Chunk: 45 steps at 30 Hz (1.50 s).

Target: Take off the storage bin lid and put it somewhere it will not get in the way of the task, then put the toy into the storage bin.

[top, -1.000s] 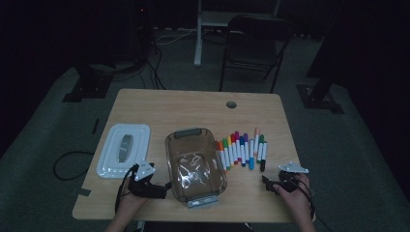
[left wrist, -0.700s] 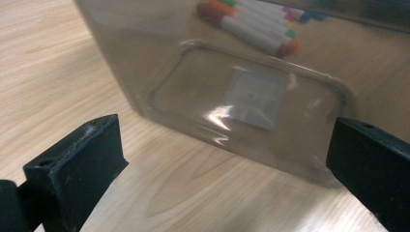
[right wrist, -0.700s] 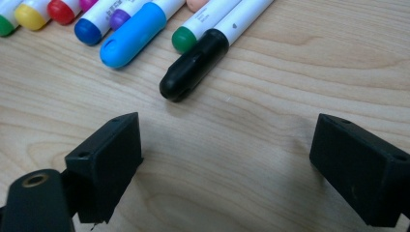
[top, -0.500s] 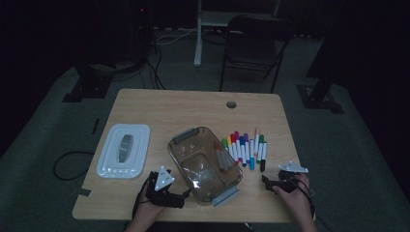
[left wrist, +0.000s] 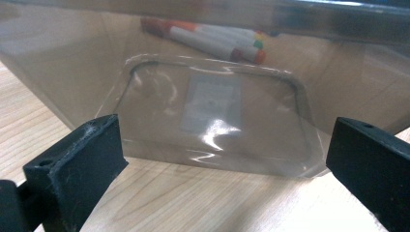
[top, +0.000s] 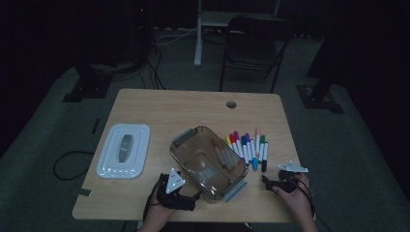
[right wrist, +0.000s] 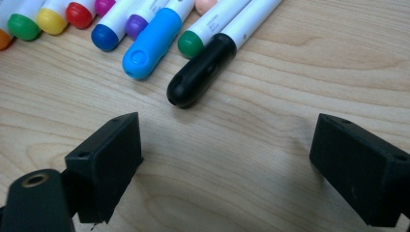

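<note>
A clear plastic bin [top: 208, 163] with grey end handles lies diagonally on the wooden table [top: 183, 108]. A row of coloured markers [top: 249, 147] lies just right of it, and the leftmost ones show through the bin's wall [left wrist: 208, 104]; I cannot tell whether they are inside. My left gripper [top: 189, 195] sits at the bin's near left corner, open, its jaws wide apart before the wall [left wrist: 227, 145]. My right gripper [top: 270, 182] is open over bare wood [right wrist: 232, 140], just short of the black marker [right wrist: 200, 77] and the blue marker [right wrist: 152, 43].
A white lid [top: 123, 150] lies flat at the table's left side. A round cable hole [top: 231, 104] sits near the far edge. A folding chair [top: 251, 46] and stand bases stand on the floor beyond the table.
The bin has turned and slid right until it meets the leftmost markers. My left gripper moved right along with it. The right gripper has stayed put.
</note>
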Each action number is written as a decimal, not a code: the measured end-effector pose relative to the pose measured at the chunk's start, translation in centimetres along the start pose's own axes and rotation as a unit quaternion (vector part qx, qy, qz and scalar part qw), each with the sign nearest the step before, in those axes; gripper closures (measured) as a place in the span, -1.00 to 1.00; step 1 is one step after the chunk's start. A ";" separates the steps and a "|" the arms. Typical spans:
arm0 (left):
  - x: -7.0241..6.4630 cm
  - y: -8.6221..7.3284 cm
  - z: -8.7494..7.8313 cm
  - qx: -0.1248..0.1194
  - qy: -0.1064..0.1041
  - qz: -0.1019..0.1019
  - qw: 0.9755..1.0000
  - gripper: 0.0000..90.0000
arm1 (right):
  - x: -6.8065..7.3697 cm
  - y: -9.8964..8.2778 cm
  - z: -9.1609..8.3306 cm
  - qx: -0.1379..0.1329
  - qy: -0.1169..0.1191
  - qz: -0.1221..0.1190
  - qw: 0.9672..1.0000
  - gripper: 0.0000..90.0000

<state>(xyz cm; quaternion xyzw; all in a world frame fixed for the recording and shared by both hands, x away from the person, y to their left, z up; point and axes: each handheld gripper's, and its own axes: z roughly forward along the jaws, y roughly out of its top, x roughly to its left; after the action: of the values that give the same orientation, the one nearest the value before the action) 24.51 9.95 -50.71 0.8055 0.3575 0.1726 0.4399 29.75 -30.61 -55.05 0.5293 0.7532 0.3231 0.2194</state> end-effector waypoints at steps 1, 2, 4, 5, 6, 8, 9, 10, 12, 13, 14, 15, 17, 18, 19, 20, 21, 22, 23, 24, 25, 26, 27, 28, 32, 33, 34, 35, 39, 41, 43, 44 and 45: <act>0.0 0.0 0.0 0.000 -0.001 -0.001 1.000 -0.99 | 0.0 0.0 0.0 0.000 0.000 0.000 1.000 -0.76; -0.1 0.1 0.1 -0.001 -0.002 -0.003 1.000 -0.99 | 0.0 0.0 0.0 0.000 0.000 0.000 1.000 -0.76; -0.2 0.1 0.2 0.000 -0.004 -0.005 1.000 -0.99 | 0.0 0.0 0.0 0.000 0.000 0.000 1.000 -0.76; -0.2 0.1 0.2 0.001 -0.006 -0.003 1.000 -0.99 | 0.0 0.0 0.0 0.000 0.000 0.000 1.000 -0.76; -0.3 0.0 0.2 0.000 -0.003 -0.002 1.000 -0.99 | 0.0 0.0 0.0 0.000 0.000 0.000 1.000 -0.76; -0.1 -0.1 0.1 0.002 0.001 0.002 1.000 -0.99 | 0.0 0.0 0.0 0.000 0.001 0.000 1.000 -0.76; 0.2 -0.3 0.0 0.005 0.004 0.005 1.000 -0.99 | 0.0 0.0 0.0 0.000 0.001 0.000 1.000 -0.76; 0.5 -0.5 0.0 0.007 0.011 0.005 1.000 -0.99 | 0.0 0.0 0.0 0.000 0.001 -0.001 1.000 -0.76; 1.2 -0.8 -0.2 0.016 0.017 0.006 1.000 -0.99 | -0.1 0.0 0.0 0.000 0.002 -0.002 1.000 -0.76; 1.6 -1.1 -0.3 0.020 0.022 0.004 1.000 -0.99 | -0.1 0.0 0.0 0.000 0.002 -0.002 1.000 -0.76; 2.1 -1.4 -0.4 0.026 0.029 0.006 0.999 -0.99 | -0.1 0.0 0.0 0.000 0.002 -0.002 1.000 -0.76; 2.6 -1.7 -0.5 0.035 0.036 0.009 0.999 -0.99 | -0.1 0.0 0.0 0.000 0.002 -0.002 1.000 -0.76; 3.6 -2.3 -0.5 0.053 0.047 0.002 0.998 -0.99 | -0.1 0.0 0.0 0.000 0.004 -0.004 1.000 -0.75; 4.3 -2.8 -0.6 0.067 0.054 0.001 0.996 -0.99 | -0.2 0.0 0.0 0.000 0.005 -0.004 1.000 -0.72; 4.6 -3.1 -0.6 0.073 0.060 0.000 0.996 -0.99 | -0.3 -0.1 -0.2 -0.004 0.000 -0.001 1.000 -0.60; 5.1 -3.5 -0.6 0.081 0.062 -0.003 0.995 -0.99 | -0.4 -0.1 -0.3 -0.006 0.000 0.000 1.000 -0.50; 5.5 -3.9 -0.6 0.089 0.065 -0.009 0.994 -0.99 | -0.7 0.0 -0.5 -0.004 0.001 -0.001 1.000 -0.37; 5.8 -4.2 -0.5 0.097 0.069 -0.012 0.993 -0.99 | -1.1 0.1 -0.8 -0.007 -0.005 0.000 1.000 -0.31; 6.1 -4.5 -0.5 0.101 0.072 -0.014 0.992 -0.99 | -1.5 0.2 -1.1 -0.019 -0.011 0.007 1.000 -0.32; 6.3 -4.7 -0.4 0.107 0.075 -0.016 0.991 -0.99 | -1.9 0.3 -1.5 -0.029 -0.013 0.019 0.999 -0.32; 6.4 -4.7 -0.4 0.111 0.075 -0.018 0.991 -0.99 | -2.3 0.5 -1.9 -0.039 -0.015 0.030 0.999 -0.29; 6.5 -4.6 -0.3 0.109 0.077 -0.016 0.991 -0.99 | -2.7 0.7 -2.2 -0.050 -0.019 0.040 0.998 -0.28; 6.4 -4.5 -0.3 0.112 0.080 -0.012 0.990 -0.99 | -3.0 1.0 -2.4 -0.056 -0.024 0.047 0.997 -0.27; 6.4 -4.5 -0.1 0.113 0.078 -0.011 0.990 -0.99 | -3.3 1.2 -2.4 -0.058 -0.028 0.051 0.997 -0.24; 6.8 -4.5 0.1 0.116 0.064 -0.020 0.991 -0.99 | -3.9 2.3 -1.6 -0.056 -0.031 0.071 0.995 -0.08; 6.9 -4.5 0.1 0.116 0.063 -0.019 0.991 -0.99 | -4.0 2.5 -1.3 -0.057 -0.031 0.074 0.995 -0.07; 7.0 -4.5 0.0 0.115 0.063 -0.020 0.991 -0.99 | -4.0 2.8 -0.9 -0.056 -0.029 0.078 0.995 -0.02; 7.0 -4.5 0.0 0.115 0.062 -0.019 0.991 -0.99 | -4.0 3.1 -0.5 -0.048 -0.027 0.078 0.995 0.01; 7.1 -4.4 0.1 0.115 0.063 -0.019 0.991 -0.99 | -3.8 3.8 0.7 -0.037 -0.030 0.078 0.996 0.13; 7.1 -4.4 0.1 0.115 0.063 -0.019 0.991 -0.99 | -3.7 4.4 1.7 -0.017 -0.033 0.073 0.997 0.20; 7.1 -4.4 0.1 0.115 0.063 -0.020 0.991 -0.99 | -3.7 4.6 2.1 0.000 -0.037 0.073 0.997 0.22; 7.1 -4.4 0.1 0.115 0.063 -0.020 0.991 -0.99 | -3.7 4.6 2.3 0.009 -0.042 0.076 0.996 0.26; 7.1 -4.4 0.1 0.115 0.063 -0.020 0.991 -0.99 | -3.7 4.6 2.5 0.017 -0.045 0.077 0.996 0.33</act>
<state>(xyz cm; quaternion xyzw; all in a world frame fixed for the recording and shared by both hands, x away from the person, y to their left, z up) 27.52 16.63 -54.73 0.8310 0.4180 0.1723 0.3241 35.74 -32.40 -53.51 0.6033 0.7049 0.3024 0.2185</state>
